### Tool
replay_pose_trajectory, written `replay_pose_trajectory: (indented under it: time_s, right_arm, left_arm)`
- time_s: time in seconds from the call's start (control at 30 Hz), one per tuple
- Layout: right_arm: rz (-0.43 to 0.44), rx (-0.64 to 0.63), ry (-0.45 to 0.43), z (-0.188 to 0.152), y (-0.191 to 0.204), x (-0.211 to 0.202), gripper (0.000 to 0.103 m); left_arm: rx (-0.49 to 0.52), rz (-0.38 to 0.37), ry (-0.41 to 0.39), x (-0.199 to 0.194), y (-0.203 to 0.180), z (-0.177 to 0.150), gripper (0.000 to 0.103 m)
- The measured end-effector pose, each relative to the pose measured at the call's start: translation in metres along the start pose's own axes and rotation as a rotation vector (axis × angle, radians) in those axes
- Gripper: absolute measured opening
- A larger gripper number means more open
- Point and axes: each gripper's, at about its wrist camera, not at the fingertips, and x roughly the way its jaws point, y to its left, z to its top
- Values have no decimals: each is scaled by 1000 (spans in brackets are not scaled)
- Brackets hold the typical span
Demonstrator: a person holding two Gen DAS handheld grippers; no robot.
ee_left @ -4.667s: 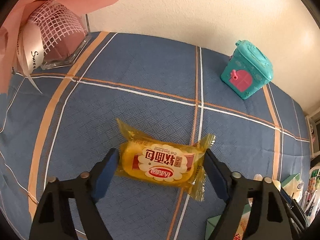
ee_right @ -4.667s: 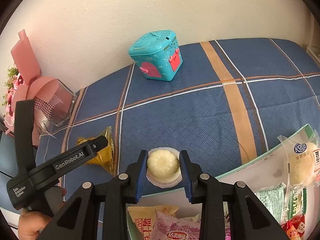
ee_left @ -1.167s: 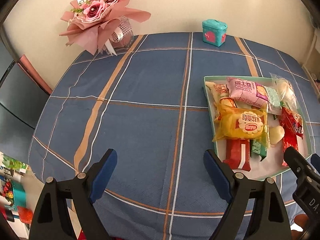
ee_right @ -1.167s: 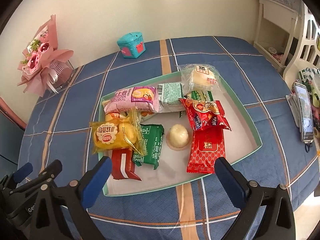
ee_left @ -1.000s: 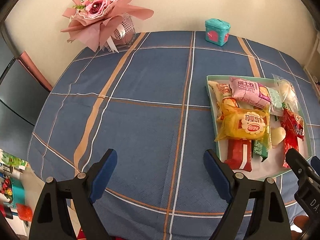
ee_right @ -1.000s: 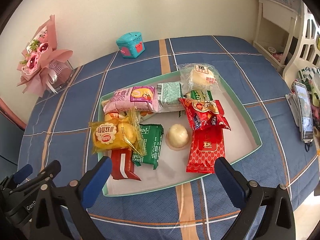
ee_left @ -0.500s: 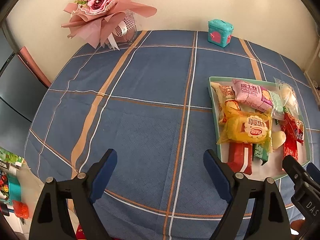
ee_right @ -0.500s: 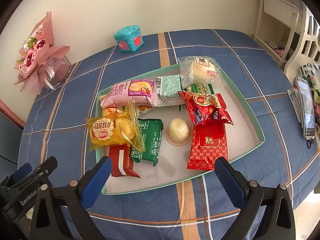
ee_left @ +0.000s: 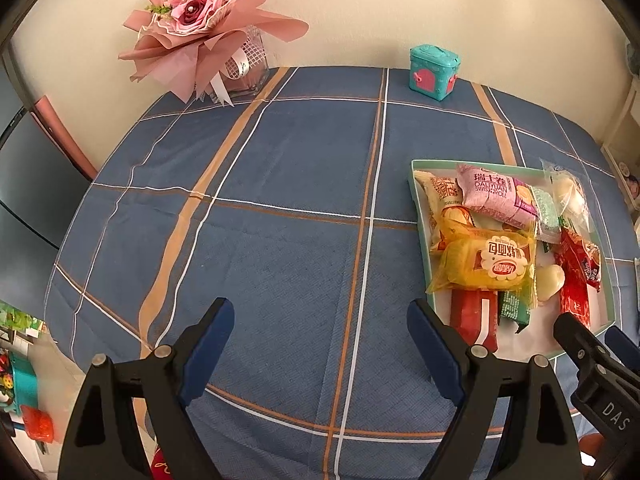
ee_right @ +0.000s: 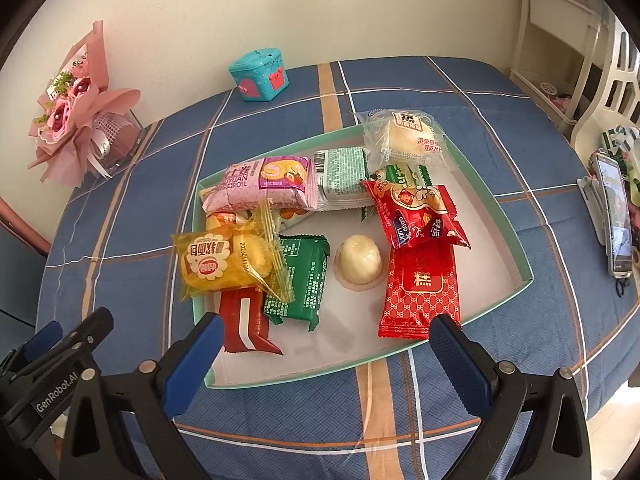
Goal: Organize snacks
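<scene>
Covering most of both views, the blue plaid tablecloth (ee_left: 280, 208) carries the green tray (ee_right: 516, 240) at right of the left view, centre of the right. Every snack lies inside it, the yellow bun packet (ee_right: 224, 264) overhanging its left rim, long axis crosswise. Both the left gripper (ee_left: 320, 344) and the nearer right gripper (ee_right: 324, 360) gape empty.

I read "DALIYUAN SWISS ROLL" on the pink pack (ee_left: 497, 199). "GOOD LUCK" is on the upper red pack (ee_right: 414, 213), and "糕" on the lower red pack (ee_right: 420, 290). "GenRobot.AI" is on the left gripper's body (ee_right: 56, 390); "DAS" on the right gripper's body (ee_left: 604, 396). The yellow pack (ee_right: 224, 262) carries "20250110", partly unclear.
</scene>
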Motion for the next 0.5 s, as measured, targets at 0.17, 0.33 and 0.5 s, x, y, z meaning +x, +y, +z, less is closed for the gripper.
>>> replay_pose_trajectory:
  time_s: [0.17,0.33,0.5]
  right_arm:
    - [1,-1,3,0,1,0,103]
    - [1,-9,7,0,2,1,103]
    - [2,-10,9,0,2,2,103]
  left_arm:
    - [-5,-2,5,1,1,0,89]
    - [-3,-4,5,1,1,0,89]
    - [-12,-6,7,1,1,0,89]
